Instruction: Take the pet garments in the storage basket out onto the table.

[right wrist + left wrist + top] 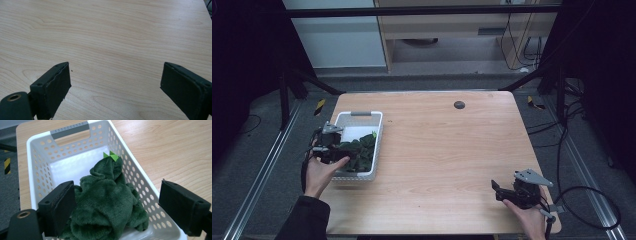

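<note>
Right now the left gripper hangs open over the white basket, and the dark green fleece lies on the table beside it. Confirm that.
Wrong on one point: the dark green fleece lies inside the white basket, not beside it, as the left gripper view shows. The left gripper does hang open over it.

Dim, soft overhead light; dark surroundings.

dark green plush cloth (107,202) — white perforated basket (37,165) — pale wood-grain table (112,32).
</note>
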